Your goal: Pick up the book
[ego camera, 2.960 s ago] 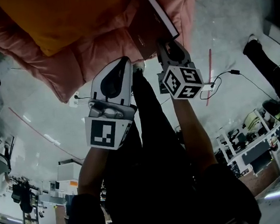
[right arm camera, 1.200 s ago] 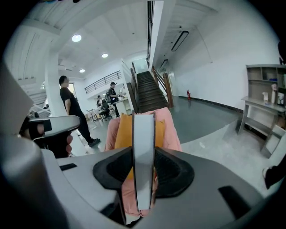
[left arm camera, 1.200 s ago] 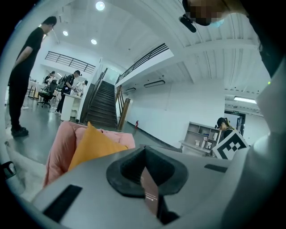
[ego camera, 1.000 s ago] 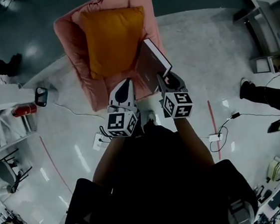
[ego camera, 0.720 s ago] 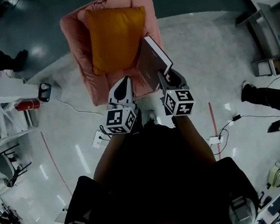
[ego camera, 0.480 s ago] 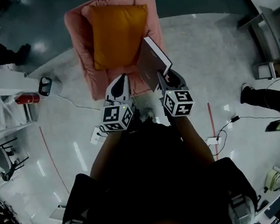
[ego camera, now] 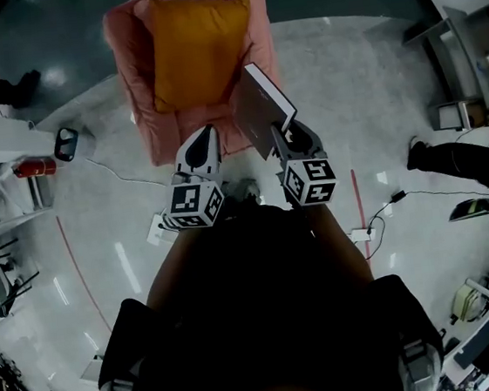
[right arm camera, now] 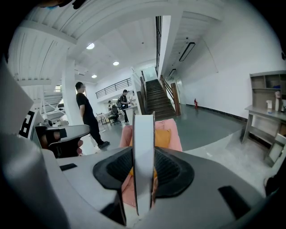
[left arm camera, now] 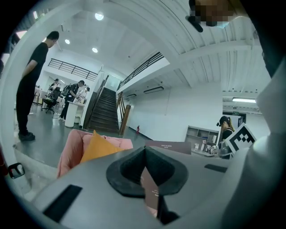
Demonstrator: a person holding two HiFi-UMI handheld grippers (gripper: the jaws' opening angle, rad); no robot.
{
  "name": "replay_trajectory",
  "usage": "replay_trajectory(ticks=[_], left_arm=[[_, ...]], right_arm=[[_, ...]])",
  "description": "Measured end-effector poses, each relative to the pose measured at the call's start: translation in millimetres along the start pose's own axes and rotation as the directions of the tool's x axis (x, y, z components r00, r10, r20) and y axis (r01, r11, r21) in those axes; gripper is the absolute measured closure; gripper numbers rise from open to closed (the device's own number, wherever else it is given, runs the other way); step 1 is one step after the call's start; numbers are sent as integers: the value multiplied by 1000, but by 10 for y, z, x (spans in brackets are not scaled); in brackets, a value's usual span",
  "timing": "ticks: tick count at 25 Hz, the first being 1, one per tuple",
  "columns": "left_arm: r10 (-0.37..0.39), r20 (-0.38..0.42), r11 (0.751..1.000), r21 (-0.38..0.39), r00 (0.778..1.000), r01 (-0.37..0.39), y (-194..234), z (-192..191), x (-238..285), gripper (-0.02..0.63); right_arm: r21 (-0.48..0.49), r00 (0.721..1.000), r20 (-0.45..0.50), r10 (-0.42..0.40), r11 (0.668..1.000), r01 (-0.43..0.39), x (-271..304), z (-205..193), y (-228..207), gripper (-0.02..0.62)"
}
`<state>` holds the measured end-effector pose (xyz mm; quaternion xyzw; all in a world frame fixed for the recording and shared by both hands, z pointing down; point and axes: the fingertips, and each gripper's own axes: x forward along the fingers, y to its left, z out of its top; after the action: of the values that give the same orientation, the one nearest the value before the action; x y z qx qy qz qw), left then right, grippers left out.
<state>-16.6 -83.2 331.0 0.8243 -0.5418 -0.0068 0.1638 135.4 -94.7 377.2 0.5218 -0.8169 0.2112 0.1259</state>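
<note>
Seen from above my head, the far left edge has a white counter and a red fire extinguisher (ego camera: 24,169) lying beside it, with a thin red line (ego camera: 76,271) crossing the pale polished floor (ego camera: 362,72) below them. A white power strip (ego camera: 156,231) and its cable lie on the floor just left of my arms. Moving right, a pink armchair (ego camera: 132,67) sits at the top of the view, and its seat is filled by one orange cushion (ego camera: 193,51) propped against the back; I can see nothing else in it. My left gripper (ego camera: 202,138) points at the chair's front edge, its jaws brought together at the tips with nothing between them. Just to its right, and apart from it, the book (ego camera: 261,109) stands on edge in the air in front of the chair's right front corner, brown cover facing left, white page edge facing me. My right gripper (ego camera: 283,131) is clamped on the book's lower corner, one pad on each cover. Right of the book the floor is bare for a long stretch, broken only by a second red line and a cable. At the far right edge there are a standing person (ego camera: 464,159) in black and some grey shelving.
</note>
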Motion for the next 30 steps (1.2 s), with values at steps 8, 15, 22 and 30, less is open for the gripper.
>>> replay_trajectory(ticks=[8, 15, 22, 30], left_arm=[[-33, -26, 999, -21, 999, 32, 66, -82, -140, 598], [-62, -26, 998, -24, 998, 62, 83, -89, -199, 598], [-57, -30, 998, -36, 998, 55, 209, -67, -239, 598], [-57, -27, 998, -31, 998, 56, 278, -69, -258, 598]], right_arm=[[-3, 1000, -10, -22, 1000, 22, -27, -97, 213, 451], [-15, 1000, -6, -20, 1000, 20, -15, -105, 354, 451], [-15, 1000, -14, -19, 1000, 19, 37, -92, 447, 451], [-22, 1000, -13, -18, 1000, 18, 80, -106, 522, 451]])
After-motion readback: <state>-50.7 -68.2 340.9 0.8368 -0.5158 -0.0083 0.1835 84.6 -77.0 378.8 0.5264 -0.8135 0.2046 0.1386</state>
